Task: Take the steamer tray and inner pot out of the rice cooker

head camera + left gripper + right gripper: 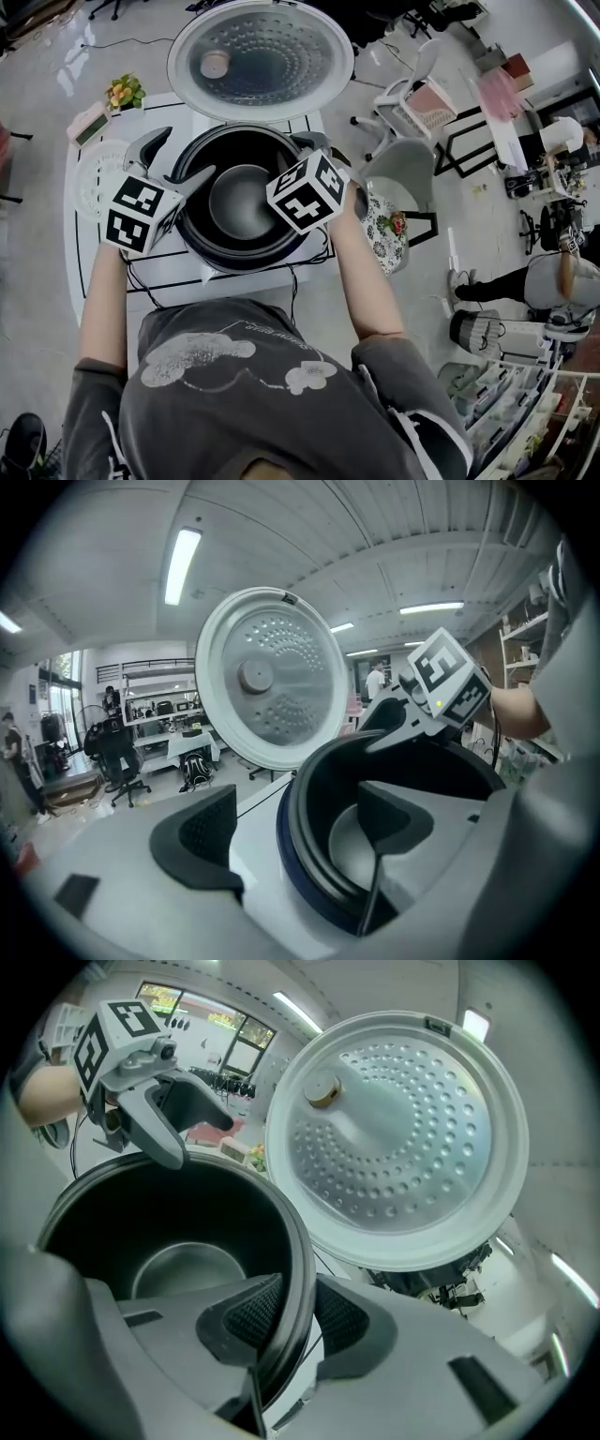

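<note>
Right gripper (298,1312) clamped on the pot (159,1232) rim, jaws nearly together; left gripper (295,832) wide apart astride the opposite rim.

Open-plan lab or office: swivel chair (117,754), cluttered bench (164,731) (gear piled on), ceiling strip light (183,564).

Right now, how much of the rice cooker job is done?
Done: the lid stands open and a white round tray, probably the steamer tray, lies on the table left of the cooker. In hand: the right claw grips the rim of the inner pot; the left claw straddles the rim, open. Left: lifting the pot out; it sits in the cooker.
</note>
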`<state>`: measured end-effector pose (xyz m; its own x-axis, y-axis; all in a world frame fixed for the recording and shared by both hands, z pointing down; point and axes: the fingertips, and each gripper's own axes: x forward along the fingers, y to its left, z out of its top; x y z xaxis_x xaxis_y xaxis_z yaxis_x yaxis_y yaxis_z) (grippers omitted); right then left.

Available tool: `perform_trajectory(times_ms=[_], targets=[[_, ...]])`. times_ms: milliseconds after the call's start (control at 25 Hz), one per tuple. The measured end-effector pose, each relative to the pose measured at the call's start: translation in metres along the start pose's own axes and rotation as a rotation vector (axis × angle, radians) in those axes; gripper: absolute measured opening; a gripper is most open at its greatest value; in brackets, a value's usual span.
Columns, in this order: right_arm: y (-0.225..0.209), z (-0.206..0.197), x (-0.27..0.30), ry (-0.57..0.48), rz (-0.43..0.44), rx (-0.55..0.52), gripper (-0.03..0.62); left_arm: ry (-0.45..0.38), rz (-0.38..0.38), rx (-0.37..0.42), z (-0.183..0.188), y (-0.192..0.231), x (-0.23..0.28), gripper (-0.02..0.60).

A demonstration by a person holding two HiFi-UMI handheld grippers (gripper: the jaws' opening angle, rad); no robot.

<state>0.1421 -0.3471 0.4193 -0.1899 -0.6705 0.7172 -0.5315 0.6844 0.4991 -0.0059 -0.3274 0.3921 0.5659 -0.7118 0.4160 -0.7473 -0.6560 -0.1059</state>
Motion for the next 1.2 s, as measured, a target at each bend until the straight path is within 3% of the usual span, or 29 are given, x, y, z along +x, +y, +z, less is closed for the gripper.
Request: perform_trajectory(times_ms=[560, 600, 680, 800, 920, 1040, 1200], targets=[[-0.003, 0.031, -0.031, -0.255, 0.086, 0.116, 0.1, 0.087, -0.009, 0.128, -0.01, -0.004, 0.023, 0.397], [-0.003, 0.031, -0.033, -0.262, 0.087, 0.122, 0.1, 0.097, 0.004, 0.134, -0.012, -0.003, 0.022, 0.365], [-0.005, 0.03, -0.035, -0.279, 0.094, 0.141, 0.098, 0.111, 0.031, 0.14, -0.012, 0.0, 0.02, 0.239], [-0.008, 0.032, -0.037, -0.312, 0.115, 0.179, 0.095, 0.127, 0.049, 0.131, -0.012, 0.001, 0.019, 0.218], [-0.009, 0.034, -0.038, -0.33, 0.133, 0.206, 0.094, 0.171, 0.067, 0.123, -0.017, -0.003, 0.021, 0.107], [-0.01, 0.036, -0.041, -0.351, 0.143, 0.228, 0.094, 0.209, 0.084, 0.117, -0.017, -0.001, 0.02, 0.1], [-0.014, 0.041, -0.05, -0.388, 0.136, 0.24, 0.092, 0.217, 0.073, 0.029, -0.007, -0.001, 0.014, 0.072]])
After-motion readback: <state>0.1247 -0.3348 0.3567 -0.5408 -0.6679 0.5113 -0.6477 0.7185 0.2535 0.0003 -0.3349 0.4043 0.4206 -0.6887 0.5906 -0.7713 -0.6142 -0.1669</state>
